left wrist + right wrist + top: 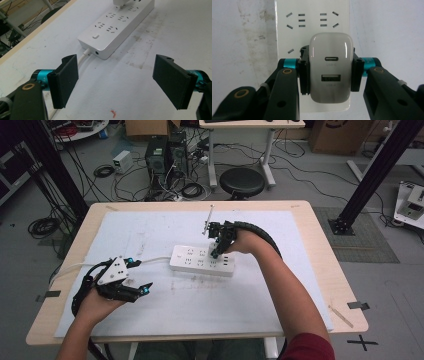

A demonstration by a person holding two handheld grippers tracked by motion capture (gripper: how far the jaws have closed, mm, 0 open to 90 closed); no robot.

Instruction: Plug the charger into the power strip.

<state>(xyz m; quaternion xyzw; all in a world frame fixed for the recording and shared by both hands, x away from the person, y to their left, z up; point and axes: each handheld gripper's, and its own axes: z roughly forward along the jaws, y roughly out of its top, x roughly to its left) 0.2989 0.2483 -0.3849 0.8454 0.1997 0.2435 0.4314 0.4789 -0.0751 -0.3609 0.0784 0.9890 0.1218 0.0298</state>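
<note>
Two grippers divide the work here, and their postures explain the division. The right gripper (pixel 329 72) points straight down over the power strip (pixel 202 260), its fingers (pixel 303 75) pinching a white USB charger (pixel 330 72) by its two flat sides, port face up toward the camera. That side grip keeps the charger square to the strip so its prongs can go straight along the socket axis; from the left gripper view, the charger (pixel 122 3) appears to sit on a socket at the strip's far end, though whether the prongs are fully seated is hard to say, since the charger body hides them.

The strip lies flat near the middle of the tabletop (pixel 300 220), on a white mat (pixel 150 230), with its cord (pixel 83 56) running off toward the person's left. The left gripper (pixel 142 276) hovers low over the mat just short of the strip's switch end, fingers (pixel 66 80) spread wide with nothing between them. Judged from that stance, it waits ready to brace the strip should the pull or push on the charger make it slide.
</note>
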